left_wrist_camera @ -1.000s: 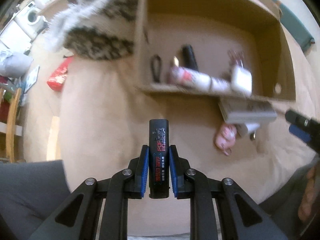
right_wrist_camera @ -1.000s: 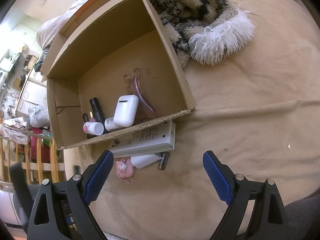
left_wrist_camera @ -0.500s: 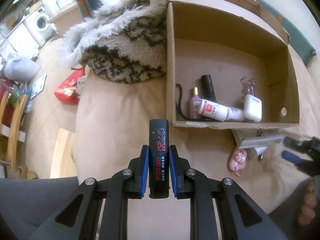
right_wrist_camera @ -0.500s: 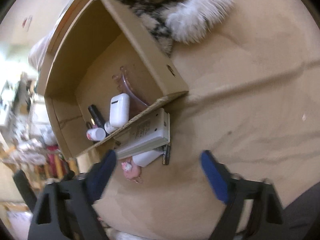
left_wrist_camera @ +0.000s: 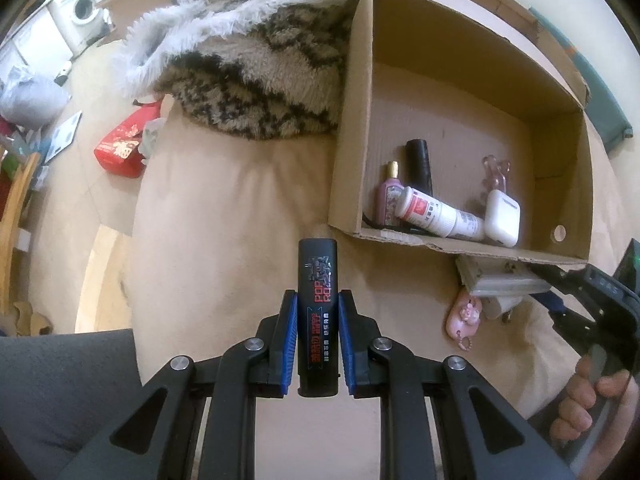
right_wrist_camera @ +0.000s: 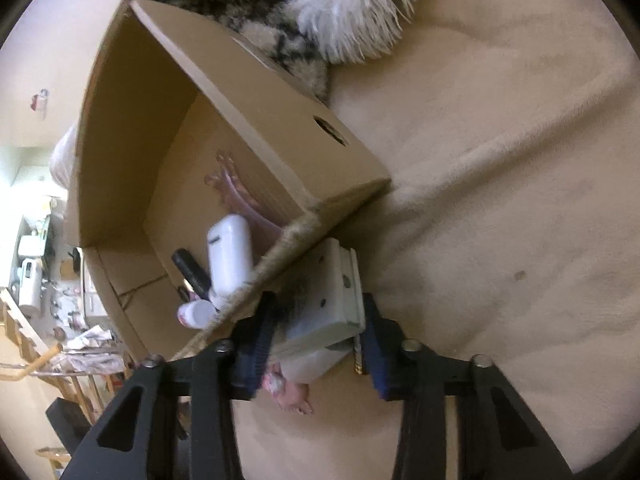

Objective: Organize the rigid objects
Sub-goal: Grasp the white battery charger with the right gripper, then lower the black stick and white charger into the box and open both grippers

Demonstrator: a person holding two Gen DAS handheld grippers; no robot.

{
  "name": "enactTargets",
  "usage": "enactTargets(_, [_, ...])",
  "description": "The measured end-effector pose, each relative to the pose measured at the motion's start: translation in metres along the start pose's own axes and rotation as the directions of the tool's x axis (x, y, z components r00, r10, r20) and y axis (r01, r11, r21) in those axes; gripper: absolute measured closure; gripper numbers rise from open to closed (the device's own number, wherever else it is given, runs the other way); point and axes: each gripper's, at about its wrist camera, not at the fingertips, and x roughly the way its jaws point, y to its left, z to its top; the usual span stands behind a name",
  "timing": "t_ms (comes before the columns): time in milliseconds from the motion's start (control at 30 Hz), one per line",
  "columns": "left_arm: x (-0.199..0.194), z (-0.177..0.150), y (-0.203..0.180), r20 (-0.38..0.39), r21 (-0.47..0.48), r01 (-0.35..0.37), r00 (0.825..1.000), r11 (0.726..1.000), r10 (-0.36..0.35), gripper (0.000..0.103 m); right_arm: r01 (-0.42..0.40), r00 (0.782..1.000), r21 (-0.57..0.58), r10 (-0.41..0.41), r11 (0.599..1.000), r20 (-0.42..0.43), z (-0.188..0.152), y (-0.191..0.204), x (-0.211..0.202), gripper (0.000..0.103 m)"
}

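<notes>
- Two handheld grippers are in view, each with blue pads on black fingers.
- Left gripper: the jaws are clamped on a black rectangular device with red and white print. The device stands upright between the pads, and its top end projects past the fingertips.
- Right gripper: the jaws are closing around a flat grey-white box. The box lies between the pads; whether both pads already press on it cannot be told, since the picture is blurred there.
- Right hand: fingers wrap the handle of the right gripper at the right edge of the left wrist view.
- Flat grey-white box: it lies on the beige blanket, just outside the near wall of the cardboard box and touching it.
- Beneath the flat box lie a white item and a pink charm with a bead chain, both on the blanket.
- Cardboard box contents, grouped against the near wall: a pink perfume bottle, a black cylinder, a white bottle with a red label lying on its side, a white earbud case and a clear pink item.
- Beside the far left wall of the cardboard box lies a fuzzy black-and-white patterned garment.
- Beyond the blanket edge: a red package on the floor and a washing machine in the background.
</notes>
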Motion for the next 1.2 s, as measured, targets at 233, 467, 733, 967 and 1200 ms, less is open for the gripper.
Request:
enactTargets(233, [0.0, -0.002, -0.001, 0.004, 0.006, -0.018, 1.0, 1.0, 0.018, 0.085, -0.06, 0.998, -0.015, 0.061, 0.998, 0.022, -0.015, 0.008, -0.025, 0.077])
enactTargets(467, [-0.004, -0.004, 0.005, 0.024, -0.003, -0.048, 0.999, 0.999, 0.048, 0.086, -0.103, 0.994, -0.144, 0.107, 0.984, 0.023, -0.039, 0.037, -0.046, 0.081])
enactTargets(733, [-0.018, -0.003, 0.01, 0.09, -0.012, -0.075, 0.993, 0.997, 0.075, 0.086, -0.15, 0.987, -0.251, 0.161, 0.956, 0.024, -0.045, 0.058, -0.075, 0.081])
enactTargets(967, [-0.049, 0.008, -0.004, 0.188, 0.005, -0.07, 0.98, 0.998, 0.068, 0.085, -0.179, 0.973, -0.285, 0.211, 0.942, 0.087, -0.025, 0.067, -0.112, 0.081])
enactTargets(1200, [-0.07, 0.035, -0.029, 0.238, 0.04, -0.022, 0.971, 0.999, 0.012, 0.085, -0.132, 0.964, -0.336, 0.199, 0.933, 0.174, 0.012, 0.084, -0.134, 0.081])
